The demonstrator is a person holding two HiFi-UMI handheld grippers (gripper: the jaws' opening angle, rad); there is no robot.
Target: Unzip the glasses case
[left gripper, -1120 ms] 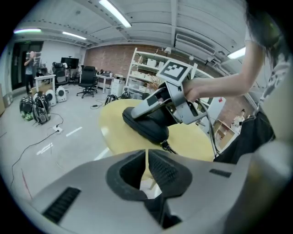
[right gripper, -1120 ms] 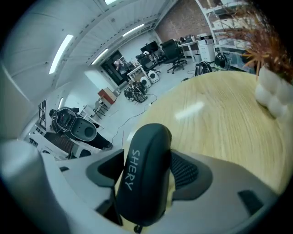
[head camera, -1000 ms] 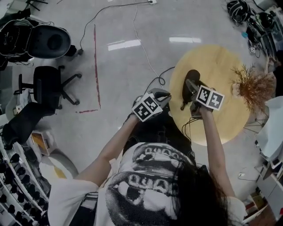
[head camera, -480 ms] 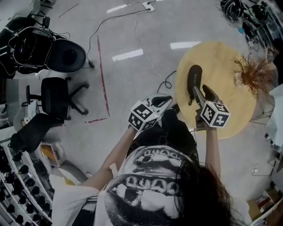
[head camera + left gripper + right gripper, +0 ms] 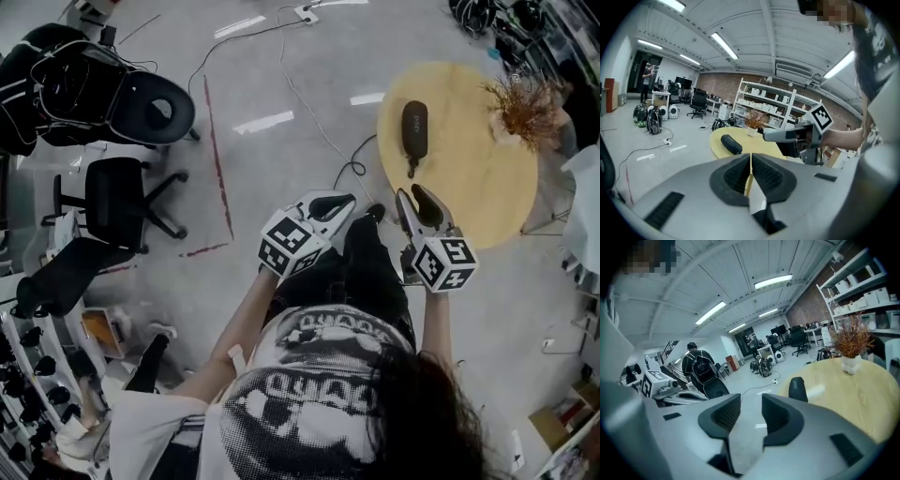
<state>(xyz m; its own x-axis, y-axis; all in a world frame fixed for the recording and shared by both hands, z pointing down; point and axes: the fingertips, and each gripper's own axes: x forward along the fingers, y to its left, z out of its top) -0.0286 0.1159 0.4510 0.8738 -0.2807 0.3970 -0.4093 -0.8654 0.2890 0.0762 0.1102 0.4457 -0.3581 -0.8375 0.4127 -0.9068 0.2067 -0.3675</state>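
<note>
head view: both backed off glasses case [image 5: 414, 127]; left claw [image 5: 345, 200] pressed together, right claw [image 5: 410, 194] closing, empty

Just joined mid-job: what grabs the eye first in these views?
The dark glasses case lies alone near the left edge of the round yellow table in the head view, with a dried plant at the far right. Both tongs hang nearer the person, off the case. The left tongs are shut, and the right tongs are parted with nothing between, their jaws having just been closing.
</note>
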